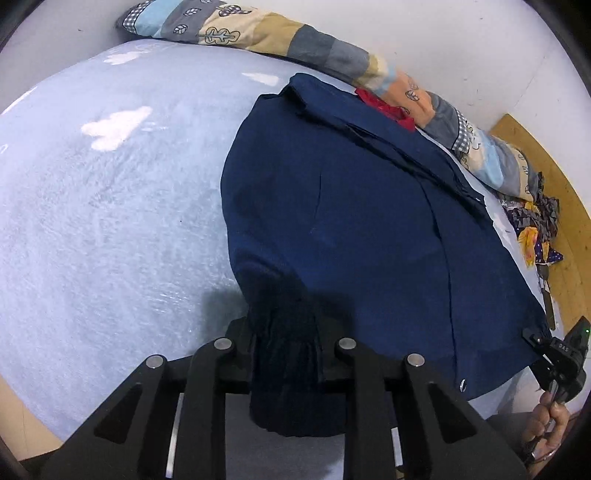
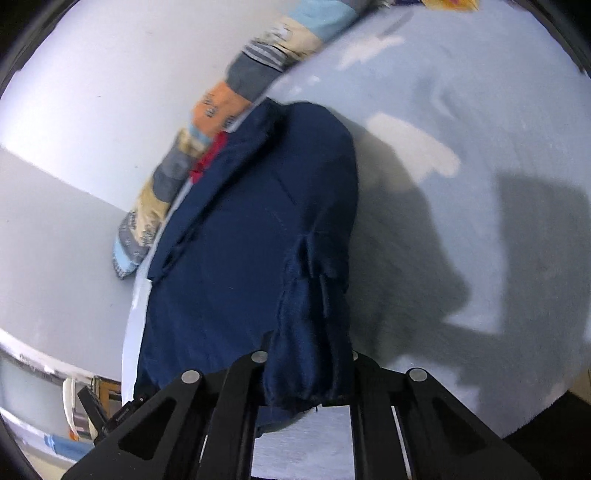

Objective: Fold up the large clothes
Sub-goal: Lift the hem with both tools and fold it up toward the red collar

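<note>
Here the bed [image 1: 92, 221], covered in a pale blue sheet with white cloud shapes, is carrying everything, and a patchwork quilt [image 1: 258, 33] is lying rolled along its far edge against the wall. The navy garment [image 1: 351, 221], a large jacket-like piece, is lying spread across the bed's right part in the left wrist view, its collar end pointing toward the quilt and a bit of red cloth [image 1: 384, 105] peeking out beside that collar. A small heap of patterned fabric [image 1: 535, 229] is sitting past the bed's corner by the wooden floor.

The step in hand looks like the grasp that begins a fold: both near corners of the hem are being pinched. The left gripper [image 1: 284, 354] is clamping a gathered bunch of the navy cloth between its narrow jaws, the fabric puckering where the pads are biting. The right gripper [image 2: 308, 369] is likewise closing tight on its own wad of hem, which is bulging up between the fingers; in the left wrist view it is showing small at the garment's other near corner, with the person's hand [image 1: 546, 421] behind it.

Judging from this, the next move is calling for both grippers lifting together and carrying the hem toward the collar, keeping the edge taut and level so the layers are landing square rather than skewed.
</note>
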`<state>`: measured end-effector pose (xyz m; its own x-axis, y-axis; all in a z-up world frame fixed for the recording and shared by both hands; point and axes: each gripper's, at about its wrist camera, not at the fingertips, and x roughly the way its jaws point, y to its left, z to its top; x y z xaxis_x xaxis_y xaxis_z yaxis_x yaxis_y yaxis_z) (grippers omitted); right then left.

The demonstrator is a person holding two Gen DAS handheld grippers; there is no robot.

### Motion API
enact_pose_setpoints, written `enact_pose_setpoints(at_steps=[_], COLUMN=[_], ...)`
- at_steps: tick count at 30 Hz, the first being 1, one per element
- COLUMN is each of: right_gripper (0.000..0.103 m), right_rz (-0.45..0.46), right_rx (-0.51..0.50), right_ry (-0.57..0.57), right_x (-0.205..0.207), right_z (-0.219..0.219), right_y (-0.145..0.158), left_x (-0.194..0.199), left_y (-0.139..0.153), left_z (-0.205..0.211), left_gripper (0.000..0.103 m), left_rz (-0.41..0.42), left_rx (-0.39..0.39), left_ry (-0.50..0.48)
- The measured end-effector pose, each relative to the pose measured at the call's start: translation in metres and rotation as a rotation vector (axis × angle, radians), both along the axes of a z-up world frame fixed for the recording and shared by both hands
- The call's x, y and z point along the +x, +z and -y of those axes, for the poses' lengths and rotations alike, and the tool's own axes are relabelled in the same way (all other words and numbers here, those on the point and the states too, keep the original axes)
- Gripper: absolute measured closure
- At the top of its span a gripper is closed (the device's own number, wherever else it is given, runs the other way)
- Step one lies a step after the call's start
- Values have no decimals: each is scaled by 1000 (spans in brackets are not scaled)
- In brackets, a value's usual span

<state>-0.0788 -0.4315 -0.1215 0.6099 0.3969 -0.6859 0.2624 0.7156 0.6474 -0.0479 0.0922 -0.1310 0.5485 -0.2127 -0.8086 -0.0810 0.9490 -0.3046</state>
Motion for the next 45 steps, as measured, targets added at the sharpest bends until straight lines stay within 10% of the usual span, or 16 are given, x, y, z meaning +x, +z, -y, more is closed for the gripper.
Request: enact_pose_setpoints(at_steps=[5,10,20,45], right_gripper=[89,96,97,97], right_rz=[-105,-62,136,281], right_rx=[-29,12,53,108], right_ry=[-13,-20,-11,88], right_x=[7,3,-32,-102], right_z=[1,5,6,3], right_y=[-18,-13,44,129], left_x=[12,11,-21,-79], left_y=[-9,-4,34,116], left_z=[3,6,-7,-19], left_gripper=[62,84,85,84], left_rz=[-37,17,124,279], left_rx=[-20,3,-16,-25], left_ry=[-1,22,26,-6])
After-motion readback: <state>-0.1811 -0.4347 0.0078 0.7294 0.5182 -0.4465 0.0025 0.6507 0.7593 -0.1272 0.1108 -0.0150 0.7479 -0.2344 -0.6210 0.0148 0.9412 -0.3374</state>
